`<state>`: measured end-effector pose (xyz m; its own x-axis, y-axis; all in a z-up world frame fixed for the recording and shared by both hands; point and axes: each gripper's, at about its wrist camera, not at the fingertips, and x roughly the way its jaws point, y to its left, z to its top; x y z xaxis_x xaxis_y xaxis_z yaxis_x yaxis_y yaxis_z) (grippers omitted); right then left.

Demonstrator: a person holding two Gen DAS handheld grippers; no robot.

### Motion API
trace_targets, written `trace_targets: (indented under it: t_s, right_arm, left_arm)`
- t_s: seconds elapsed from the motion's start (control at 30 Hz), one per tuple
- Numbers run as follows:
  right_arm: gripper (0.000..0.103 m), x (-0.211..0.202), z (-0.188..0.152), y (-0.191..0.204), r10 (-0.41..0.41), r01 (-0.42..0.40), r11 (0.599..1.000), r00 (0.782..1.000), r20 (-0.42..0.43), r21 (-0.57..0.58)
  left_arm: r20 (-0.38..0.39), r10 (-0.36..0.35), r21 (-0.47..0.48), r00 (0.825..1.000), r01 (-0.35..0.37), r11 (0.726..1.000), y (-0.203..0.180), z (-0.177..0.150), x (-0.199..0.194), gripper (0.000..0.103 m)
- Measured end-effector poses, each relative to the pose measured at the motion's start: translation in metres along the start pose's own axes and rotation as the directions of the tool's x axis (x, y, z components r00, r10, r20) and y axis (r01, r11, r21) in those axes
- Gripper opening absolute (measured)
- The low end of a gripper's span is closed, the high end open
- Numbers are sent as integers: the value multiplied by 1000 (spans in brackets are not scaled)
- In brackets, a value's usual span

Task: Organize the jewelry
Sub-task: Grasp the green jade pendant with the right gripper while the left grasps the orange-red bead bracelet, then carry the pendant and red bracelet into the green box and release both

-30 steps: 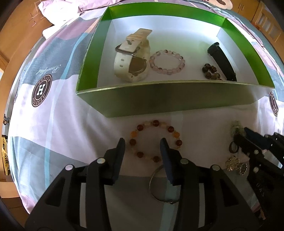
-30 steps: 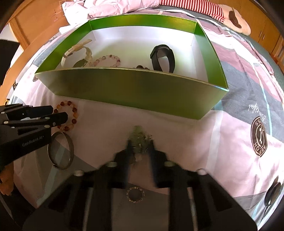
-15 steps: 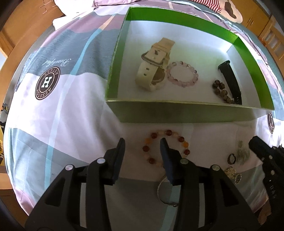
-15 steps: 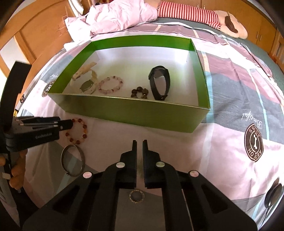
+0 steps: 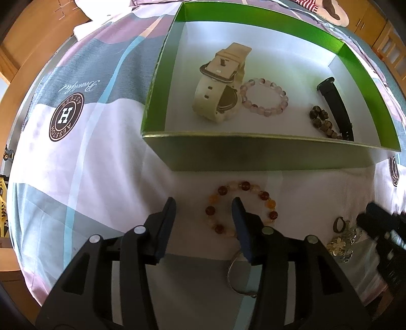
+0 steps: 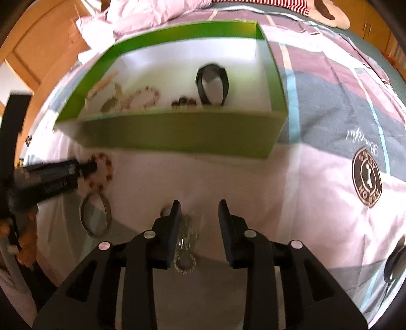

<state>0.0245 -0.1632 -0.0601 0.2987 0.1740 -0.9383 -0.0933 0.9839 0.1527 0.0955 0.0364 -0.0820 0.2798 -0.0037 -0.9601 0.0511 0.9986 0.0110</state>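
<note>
A green box [image 5: 266, 152] lies on the bed and holds a cream watch [image 5: 218, 83], a pink bead bracelet [image 5: 264, 97], dark beads [image 5: 322, 121] and a black band [image 5: 337, 106]. My left gripper [image 5: 204, 209] is open over an amber bead bracelet [image 5: 241, 208] lying in front of the box. A silver bangle [image 5: 238, 274] lies behind it. My right gripper [image 6: 199, 210] is open and empty, just right of a silver chain cluster [image 6: 186, 241] and a small ring [image 5: 340, 224]. The right gripper also shows in the left wrist view [image 5: 375, 223].
The bedsheet [image 5: 83, 157] is pink, grey and white with round logos. Wooden furniture [image 6: 30, 50] stands at the back left. Crumpled pink bedding [image 6: 152, 15] and a striped plush toy [image 6: 327, 10] lie beyond the box. A dark round object [image 6: 394, 261] sits at the right edge.
My right gripper went from shut to open and dropped back down beside the silver chain cluster. My left gripper shifted slightly left over the amber bracelet and stays open.
</note>
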Motion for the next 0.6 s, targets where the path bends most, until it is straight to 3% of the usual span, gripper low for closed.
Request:
trace_targets:
  t_s: [0.2,0.27,0.43,0.53,0.57,0.6]
  right_arm:
    - [29,5,-6,1,3,-3,1000,1000,-23,-10]
    - [17,5,-7,4,10,-11,999,1000,-25,-36]
    - [9,-1,-8,7,25,-26,998,1000,-16,-57]
    - [8,-4,-8,8,32,-32,997,999,4,-74]
    - [8,-7,-9,10,38,-36,996,999,14,-83]
    - [8,-10,-9,11,43,-40,995,999,25,-91]
  left_arm:
    - [1,1,9,1000,-1,1000,-8,-2,-2,52]
    - [-2,7,15,1000,-7,1000,-9,-3,0,52]
    - [-4,-5,3,1000,5,1000,-11,-4,0,52]
    - [0,8,6,1000,-8,1000,-11,-6,-1,38]
    - [5,10,12,1000,-10,1000,-12,-6,-2,29]
    - [5,2,14,1000,-2,1000,-12,-6,-3,13]
